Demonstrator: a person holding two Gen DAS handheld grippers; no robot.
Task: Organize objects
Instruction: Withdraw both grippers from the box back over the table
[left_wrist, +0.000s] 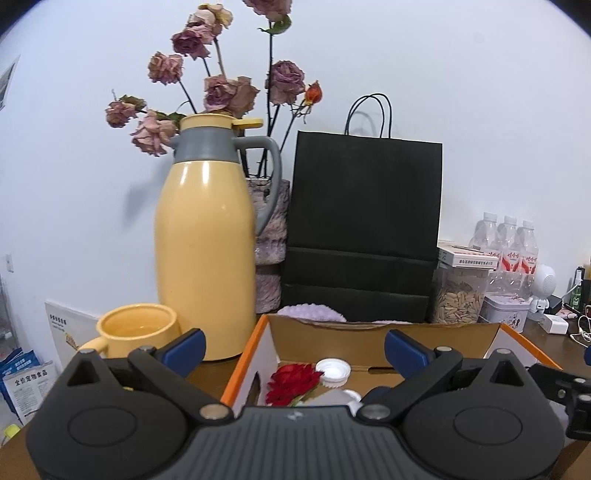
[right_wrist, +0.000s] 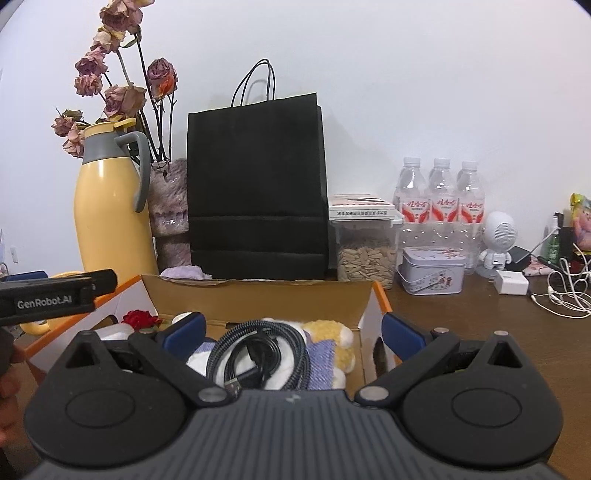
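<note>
From the left wrist, the left gripper (left_wrist: 294, 349) stands with jaws wide apart and nothing between them, above the near left part of the cardboard box (left_wrist: 384, 332). Inside the box lie a red flower (left_wrist: 293, 382) and, just right of it, a white bottle cap (left_wrist: 333, 370). A yellow thermos (left_wrist: 205, 236) stands left of the box, a black paper bag (left_wrist: 364, 225) behind it.

From the right wrist, the right gripper (right_wrist: 293, 334) is likewise spread wide and empty over the box (right_wrist: 258, 295), where a coiled cable (right_wrist: 258, 350) rests on a plush toy (right_wrist: 328, 341).
</note>
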